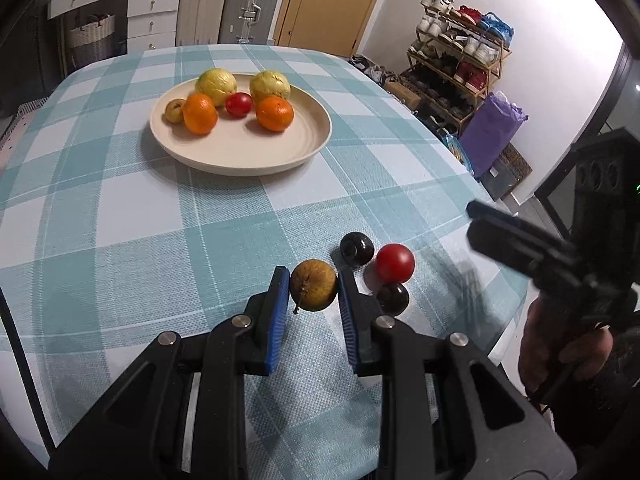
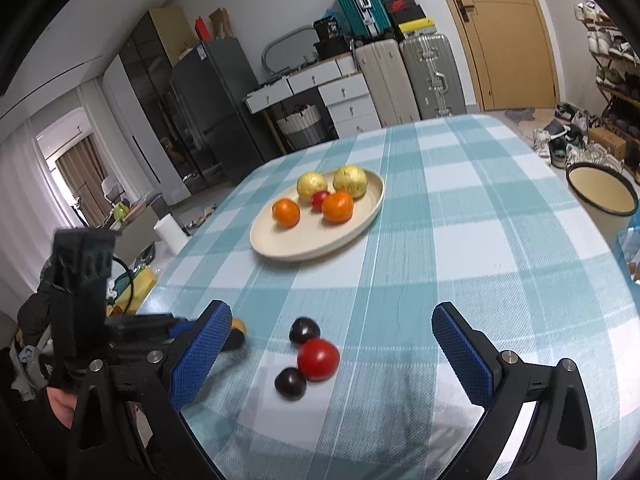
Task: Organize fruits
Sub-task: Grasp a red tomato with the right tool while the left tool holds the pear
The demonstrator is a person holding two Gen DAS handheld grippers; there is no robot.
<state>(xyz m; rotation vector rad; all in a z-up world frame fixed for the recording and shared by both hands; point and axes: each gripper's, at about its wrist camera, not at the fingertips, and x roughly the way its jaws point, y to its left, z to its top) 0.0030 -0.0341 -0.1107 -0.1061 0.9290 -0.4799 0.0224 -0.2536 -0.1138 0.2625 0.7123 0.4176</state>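
No legible brand or label text is seen on any fruit or the plate (image 1: pixel 308 148). The left gripper (image 1: pixel 314 286) is clamped on a brown russet fruit (image 1: pixel 313 290), blue pads (image 1: pixel 280 300) touching both sides, near the table's front edge. Just right of it, a red tomato (image 1: pixel 395 263) and two dark plums (image 1: pixel 357 249) (image 1: pixel 393 298) are clustered on the checked tablecloth (image 1: pixel 160 240). The right gripper (image 2: pixel 332 344) is held spread wide, empty, above that cluster. The plate is set well apart toward the table's middle, holding two yellow guavas (image 1: pixel 216 86), two oranges (image 1: pixel 274 113), a tomato and a small brown fruit (image 1: pixel 175 110); open cloth lies between.
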